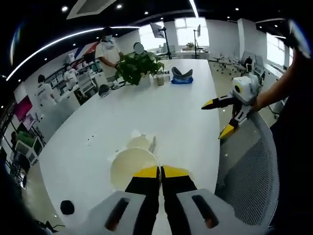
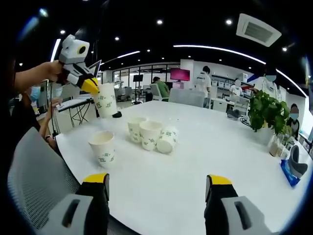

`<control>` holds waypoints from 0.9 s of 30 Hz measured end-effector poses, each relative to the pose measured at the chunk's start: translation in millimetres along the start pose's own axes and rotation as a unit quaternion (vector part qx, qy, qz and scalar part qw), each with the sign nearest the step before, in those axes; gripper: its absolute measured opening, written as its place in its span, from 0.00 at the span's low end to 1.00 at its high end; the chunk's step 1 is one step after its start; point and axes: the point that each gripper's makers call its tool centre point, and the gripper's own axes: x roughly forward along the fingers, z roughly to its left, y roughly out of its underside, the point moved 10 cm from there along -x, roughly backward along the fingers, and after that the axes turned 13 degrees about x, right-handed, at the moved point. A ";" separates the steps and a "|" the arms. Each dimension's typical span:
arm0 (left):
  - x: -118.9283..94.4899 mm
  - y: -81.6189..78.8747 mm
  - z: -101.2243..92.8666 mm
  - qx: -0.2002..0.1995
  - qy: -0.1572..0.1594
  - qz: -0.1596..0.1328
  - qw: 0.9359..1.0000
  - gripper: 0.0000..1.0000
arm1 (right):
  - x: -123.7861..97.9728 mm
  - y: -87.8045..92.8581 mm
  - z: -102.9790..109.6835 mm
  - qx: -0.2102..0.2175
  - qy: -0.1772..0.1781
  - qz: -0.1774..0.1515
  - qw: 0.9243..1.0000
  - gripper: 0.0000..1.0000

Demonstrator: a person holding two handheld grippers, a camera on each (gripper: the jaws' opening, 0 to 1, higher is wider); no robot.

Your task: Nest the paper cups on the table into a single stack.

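1. Potted plant [image 1: 136, 67] far ahead on white table [image 1: 181, 112], left of centre in left gripper view; same plant [image 2: 266, 113] at far right in right gripper view.
2. Blue-and-grey object [image 1: 181, 76] just right of plant, near table's far end.
3. Mesh chair [image 1: 254, 166] at lower right in left gripper view; chair [image 2: 34, 181] at lower left in right gripper view.
4. People [image 1: 108, 49] standing beyond table, ahead left.
5. Pink screen [image 2: 180, 74] on far wall.
6. Small black object [image 1: 67, 207] near table edge, lower left.

left gripper [image 2: 93, 87] gripping paper cup [image 2: 106, 101], four cups [image 2: 149, 134] on table [image 2: 205, 152]
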 end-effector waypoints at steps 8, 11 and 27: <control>5.1 -1.6 -11.5 0.009 0.021 -0.001 1.000 0.00 | 0.3 1.0 -1.6 0.000 0.000 0.001 1.000 0.81; 7.4 0.8 -15.2 0.011 0.031 0.001 0.999 0.00 | 0.4 1.2 -1.8 -0.001 0.001 0.001 1.000 0.81; 32.1 7.3 -37.9 0.046 0.069 0.048 0.995 0.00 | 0.4 1.8 -1.2 -0.003 0.000 0.006 1.000 0.81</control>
